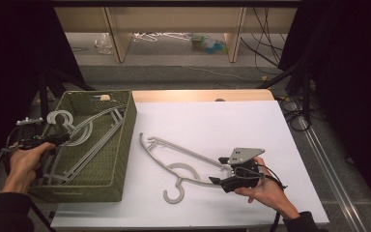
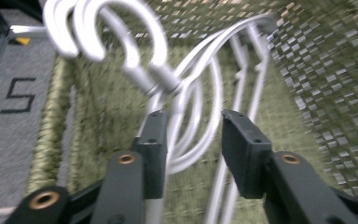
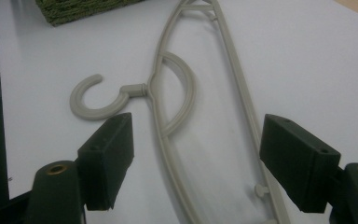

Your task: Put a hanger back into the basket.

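Fingers on my left gripper [image 2: 191,149] sit part-spread over the basket [image 1: 125,140], straddling the neck of the grey hangers [image 1: 84,137] without pinching; the near finger [image 2: 153,149] looks to be right against the wire, can't tell if it touches. Right gripper [image 3: 196,158] fingers [image 3: 107,158] spread wide, nothing between the pads yet, hovering just over the loose hanger [image 1: 174,166] on the white table [image 1: 212,125].

Risks as I judge them: the left fingers could snag the hook loops on pull-out and drag a hanger up and over the rim, since the hooks already stick above the basket's left edge. On the right, if I close on the thin arm off-centre, the hanger may pivot or skid on the smooth sheet, and its long span could catch the basket wall on the way in.

Basket: green woven, on the table's left side, holding at least two hangers stacked lengthwise, hooks toward the far-left corner. Loose hanger lies flat mid-table, hook toward me, just beside the basket.
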Demonstrator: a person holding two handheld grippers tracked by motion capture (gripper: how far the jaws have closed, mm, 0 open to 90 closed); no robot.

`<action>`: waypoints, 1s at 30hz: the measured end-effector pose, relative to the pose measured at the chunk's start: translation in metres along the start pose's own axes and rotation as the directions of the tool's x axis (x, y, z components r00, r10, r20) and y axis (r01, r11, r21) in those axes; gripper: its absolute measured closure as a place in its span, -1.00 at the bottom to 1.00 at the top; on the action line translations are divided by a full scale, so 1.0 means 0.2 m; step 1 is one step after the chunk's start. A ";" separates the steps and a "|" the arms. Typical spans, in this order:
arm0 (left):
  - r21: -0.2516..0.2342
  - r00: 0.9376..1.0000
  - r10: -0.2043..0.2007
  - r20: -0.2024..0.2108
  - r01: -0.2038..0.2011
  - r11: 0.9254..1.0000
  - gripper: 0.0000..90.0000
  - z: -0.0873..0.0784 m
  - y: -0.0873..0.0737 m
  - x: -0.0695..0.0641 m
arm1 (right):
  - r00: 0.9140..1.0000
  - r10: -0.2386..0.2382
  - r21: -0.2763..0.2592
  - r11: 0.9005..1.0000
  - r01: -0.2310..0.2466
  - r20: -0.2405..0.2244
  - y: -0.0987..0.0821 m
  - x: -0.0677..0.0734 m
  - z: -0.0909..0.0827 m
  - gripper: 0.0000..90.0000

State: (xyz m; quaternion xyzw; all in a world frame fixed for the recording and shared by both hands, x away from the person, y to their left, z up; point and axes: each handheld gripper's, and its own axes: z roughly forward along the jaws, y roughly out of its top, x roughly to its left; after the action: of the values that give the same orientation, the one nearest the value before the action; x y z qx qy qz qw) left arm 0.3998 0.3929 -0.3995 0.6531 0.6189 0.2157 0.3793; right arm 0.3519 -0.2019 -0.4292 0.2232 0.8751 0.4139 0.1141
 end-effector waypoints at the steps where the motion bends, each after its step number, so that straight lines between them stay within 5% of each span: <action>1: -0.014 1.000 0.002 0.006 -0.002 1.000 0.31 -0.02 0.01 -0.01 | 1.000 0.000 0.000 1.000 0.000 0.002 0.00 0.00 0.00 -0.40; 11: -0.127 0.999 0.018 0.039 -0.013 0.992 0.04 -0.19 0.03 -0.03 | 1.000 0.000 -0.004 1.000 0.000 0.011 0.00 0.00 0.00 -0.42; 19: -0.169 0.993 0.045 0.110 -0.026 0.985 -0.06 -0.26 0.00 -0.14 | 1.000 -0.001 -0.001 1.000 0.002 0.015 0.00 0.00 0.01 -0.43; 25: -0.186 0.981 0.093 0.171 -0.060 0.981 -0.32 -0.28 -0.01 -0.28 | 1.000 0.005 -0.004 1.000 -0.005 0.011 -0.01 0.00 0.00 -0.46; 30: -0.209 0.962 0.144 0.231 -0.095 0.973 -0.46 -0.29 -0.03 -0.42 | 1.000 0.004 -0.011 1.000 -0.004 0.008 -0.01 0.00 0.01 -0.48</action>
State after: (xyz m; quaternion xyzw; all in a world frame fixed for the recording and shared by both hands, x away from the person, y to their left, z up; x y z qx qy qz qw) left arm 0.3408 0.3243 -0.3528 0.6704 0.5024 0.2159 0.5015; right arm 0.3529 -0.2018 -0.4312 0.2261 0.8718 0.4181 0.1183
